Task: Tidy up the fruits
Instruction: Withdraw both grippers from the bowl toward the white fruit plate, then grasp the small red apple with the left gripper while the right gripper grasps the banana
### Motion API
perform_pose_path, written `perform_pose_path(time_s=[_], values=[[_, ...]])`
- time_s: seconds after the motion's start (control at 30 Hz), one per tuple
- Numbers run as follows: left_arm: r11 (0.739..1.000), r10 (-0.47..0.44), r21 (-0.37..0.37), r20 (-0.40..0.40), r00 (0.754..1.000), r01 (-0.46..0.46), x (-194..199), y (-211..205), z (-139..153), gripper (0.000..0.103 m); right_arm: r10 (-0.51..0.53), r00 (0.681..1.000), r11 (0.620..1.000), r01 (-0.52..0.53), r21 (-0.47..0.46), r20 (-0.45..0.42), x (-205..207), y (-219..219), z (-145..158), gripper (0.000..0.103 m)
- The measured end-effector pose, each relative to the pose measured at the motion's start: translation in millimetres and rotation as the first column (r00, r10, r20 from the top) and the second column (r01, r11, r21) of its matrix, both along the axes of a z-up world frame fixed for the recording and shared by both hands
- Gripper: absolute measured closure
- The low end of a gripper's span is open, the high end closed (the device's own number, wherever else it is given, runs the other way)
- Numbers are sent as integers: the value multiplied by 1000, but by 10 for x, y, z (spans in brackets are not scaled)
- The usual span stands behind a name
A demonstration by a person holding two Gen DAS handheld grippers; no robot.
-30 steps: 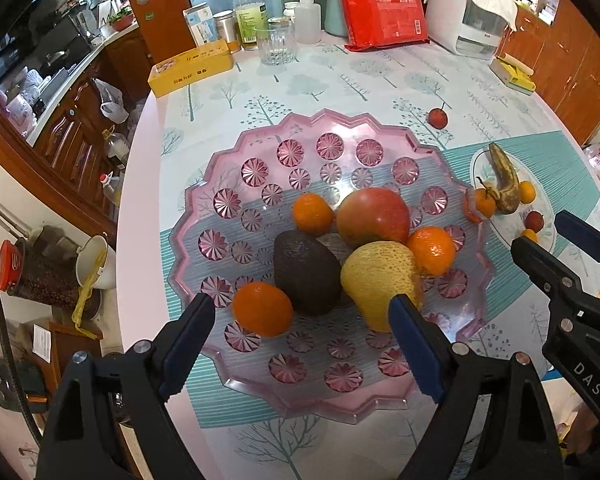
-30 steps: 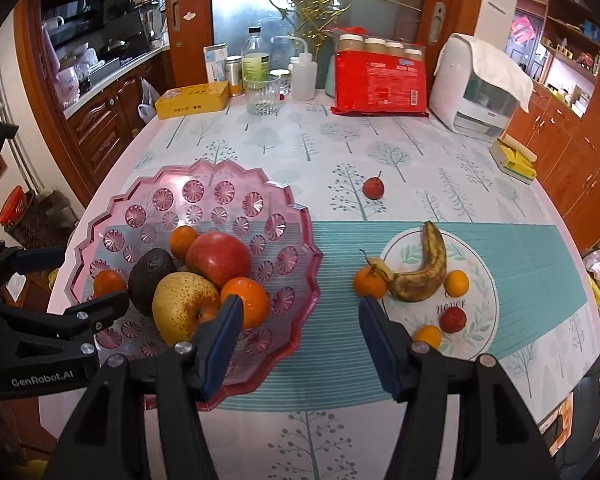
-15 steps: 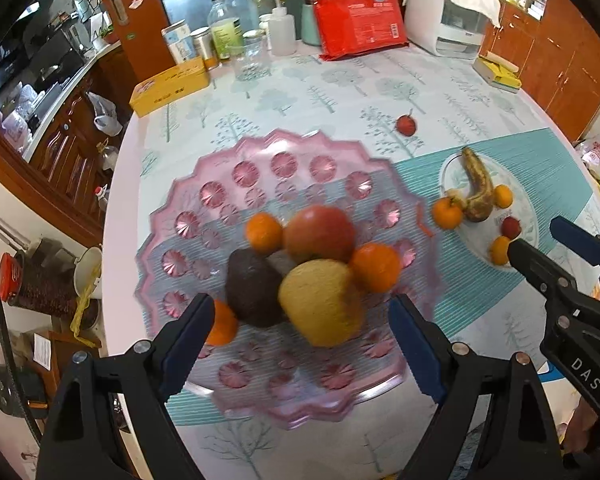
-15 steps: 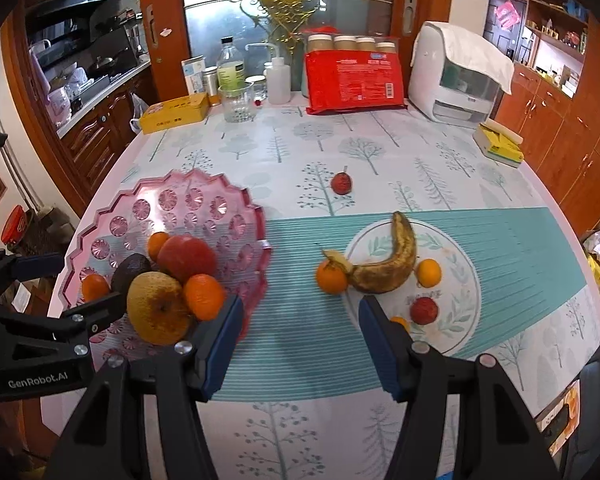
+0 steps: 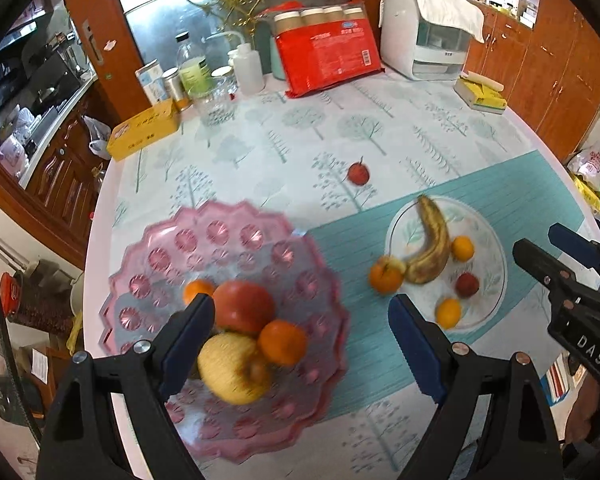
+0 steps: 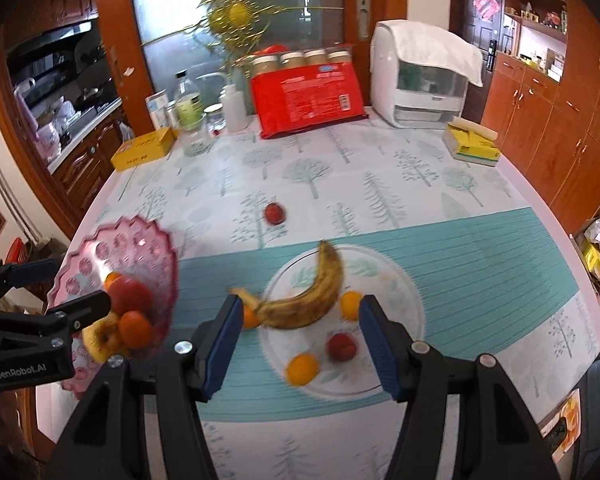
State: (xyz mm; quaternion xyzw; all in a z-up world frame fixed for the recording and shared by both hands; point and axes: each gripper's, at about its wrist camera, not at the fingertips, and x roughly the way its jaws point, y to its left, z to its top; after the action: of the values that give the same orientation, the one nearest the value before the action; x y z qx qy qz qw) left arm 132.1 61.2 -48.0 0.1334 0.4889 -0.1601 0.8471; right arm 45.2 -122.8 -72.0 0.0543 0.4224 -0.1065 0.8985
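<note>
The left claw [image 5: 300, 344] is hanging with its fingers apart above the pink bowl [image 5: 172, 256], gripping nothing. The right claw [image 6: 300, 344] is also gaping wide, empty, over the white plate [image 6: 396, 280]. On that plate a banana [image 6: 316, 296] is lying among small oranges. A small red fruit [image 6: 275, 213] is sitting on the worktop [image 6: 380, 168] beyond the plate, well apart from it.

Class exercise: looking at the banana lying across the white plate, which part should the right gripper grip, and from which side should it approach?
Grip the banana at its thick middle, coming down from above with the fingers across its width. It lies flat and curved on the white plate; its stem end overhangs the rim beside an orange, so the ends are probably narrower, more crowded holds. The right gripper is open.
</note>
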Motion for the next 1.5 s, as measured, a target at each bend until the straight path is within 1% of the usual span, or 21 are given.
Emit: perform_pose_path(time_s=[0.23,0.37,0.43,0.57,0.67,0.73,0.83,0.97,1.03,1.07,1.1,1.23,1.3,1.37,1.5], values=[[1000,9,17,29,1000,-9,302,-473,59,15,19,1000,1000,-19,21,-4,228,-536,5,43],[999,20,26,18,1000,-20,594,-696,6,15,71,997,996,-69,48,-28,445,-703,-123,43],[999,17,44,12,1000,-18,763,-810,-57,15,98,994,993,-95,76,-50,561,-746,-225,43],[995,-12,94,-18,1000,13,1094,-1048,-279,15,153,979,978,-131,165,-132,846,-765,-553,43],[992,-26,124,-60,998,33,1301,-1194,-515,15,176,966,964,-131,232,-189,1037,-757,-823,43],[990,-23,135,-96,995,36,1425,-1268,-684,15,180,960,959,-122,256,-216,1120,-746,-957,43],[993,-9,117,-139,990,25,1564,-1329,-890,15,172,950,955,-96,280,-260,1229,-761,-1151,43],[997,23,73,-162,987,-11,1704,-1375,-1070,15,169,939,948,-73,309,-298,1291,-794,-1314,44],[998,44,50,-173,984,-35,1767,-1387,-1151,15,179,934,946,-78,315,-308,1307,-791,-1357,47],[998,52,43,-176,983,-46,1795,-1392,-1186,16,185,931,944,-79,319,-315,1312,-778,-1388,52],[998,63,37,-178,982,-57,1825,-1406,-1229,18,190,928,943,-81,324,-320,1314,-771,-1408,55],[996,86,30,-188,978,-82,1900,-1458,-1353,25,200,929,944,-98,314,-312,1320,-734,-1423,59],[995,98,24,-194,976,-95,1927,-1481,-1415,30,211,929,942,-110,317,-305,1328,-718,-1429,64],[994,113,13,-203,973,-113,1958,-1491,-1467,34,211,930,942,-111,316,-300,1331,-720,-1427,65],[988,146,-8,-226,963,-152,2008,-1486,-1580,46,214,932,929,-103,355,-291,1316,-810,-1413,68]])
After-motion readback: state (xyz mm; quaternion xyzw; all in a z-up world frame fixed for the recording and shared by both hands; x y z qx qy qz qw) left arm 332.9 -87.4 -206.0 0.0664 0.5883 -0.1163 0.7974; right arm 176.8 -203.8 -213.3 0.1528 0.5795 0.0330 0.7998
